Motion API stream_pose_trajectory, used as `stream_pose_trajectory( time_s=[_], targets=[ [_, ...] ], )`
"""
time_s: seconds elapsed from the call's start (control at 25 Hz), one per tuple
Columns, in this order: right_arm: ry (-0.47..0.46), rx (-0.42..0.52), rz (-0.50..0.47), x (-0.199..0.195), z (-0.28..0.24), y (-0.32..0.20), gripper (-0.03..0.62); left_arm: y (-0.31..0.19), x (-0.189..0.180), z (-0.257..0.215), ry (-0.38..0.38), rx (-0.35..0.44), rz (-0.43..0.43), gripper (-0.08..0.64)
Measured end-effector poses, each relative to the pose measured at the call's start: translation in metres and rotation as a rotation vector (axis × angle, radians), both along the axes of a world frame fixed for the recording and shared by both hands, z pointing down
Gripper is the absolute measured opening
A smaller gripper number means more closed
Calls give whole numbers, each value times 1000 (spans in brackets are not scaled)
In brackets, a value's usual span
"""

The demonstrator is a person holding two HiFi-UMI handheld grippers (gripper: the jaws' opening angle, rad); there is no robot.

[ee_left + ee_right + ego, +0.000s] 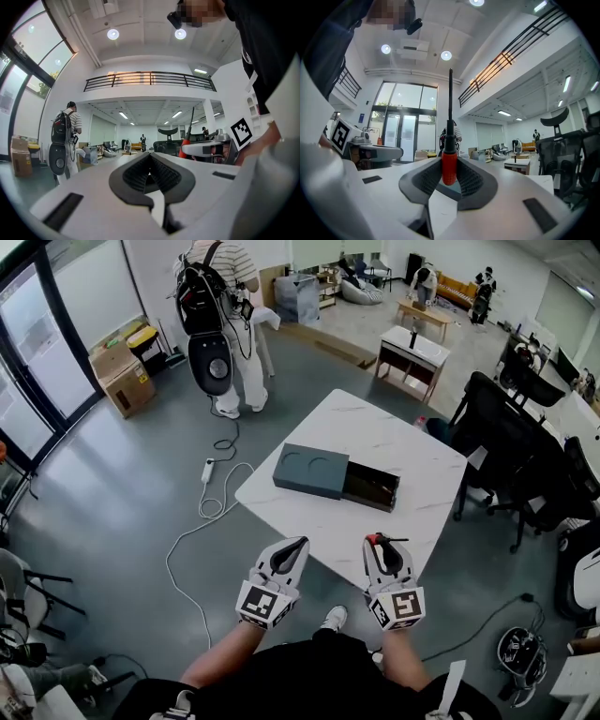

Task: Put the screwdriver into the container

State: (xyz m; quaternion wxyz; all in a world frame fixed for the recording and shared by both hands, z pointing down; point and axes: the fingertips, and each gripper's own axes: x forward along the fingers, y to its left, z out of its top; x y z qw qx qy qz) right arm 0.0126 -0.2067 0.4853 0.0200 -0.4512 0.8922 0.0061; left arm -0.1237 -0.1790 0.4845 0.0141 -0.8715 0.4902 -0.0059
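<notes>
In your right gripper [449, 180]: jaws pinch the screwdriver [449, 161] by its red handle, shaft pointing forward.
Your left gripper [150, 171]: pressed together, empty.
The container [311, 472]: on the table [412, 465] at 11 o'clock, its open end toward 12.
Risk: the long shaft may strike the rim and swivel loose.

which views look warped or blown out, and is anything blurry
Both gripper views are fisheye: the black balcony railing bows in the left gripper view; a round ceiling light glares in the right gripper view, where the red-handled screwdriver is sharp; the head view is evenly lit, its edges bent.
</notes>
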Motion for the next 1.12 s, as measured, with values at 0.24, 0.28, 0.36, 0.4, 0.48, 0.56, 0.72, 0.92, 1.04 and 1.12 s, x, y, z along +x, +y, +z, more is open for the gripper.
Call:
stream_pose_trajectory(
  time_s=[0.24,0.28,0.36,0.4,0.48,0.56,0.72,0.92,1.04,1.12],
  targets=[
    [87,13,-29,19,9,-42,110,-41,19,10,-6,-34,-16,6],
    [87,8,-31,23,11,-48,110,-48,22,12,-8,-39,-21,6],
    [83,-11,-35,31,18,-60,110,-60,28,14,-13,-41,-31,6],
    [83,-19,-38,35,21,-64,110,-66,31,15,-14,-40,-38,6],
    [92,-27,-46,41,27,-73,110,-78,35,15,-15,-41,-49,6],
    [110,-26,-53,45,30,-81,110,-87,40,13,-18,-39,-53,6],
    [120,-25,-47,52,37,-95,110,-100,51,14,-25,-48,-40,6],
    [131,-62,-20,53,50,-116,110,-125,67,11,-11,-44,6,6],
    [146,-119,-11,51,62,-131,112,-143,67,13,-12,-47,40,6],
    [174,-144,0,50,69,-143,110,-157,65,16,-9,-52,63,6]
  ],
)
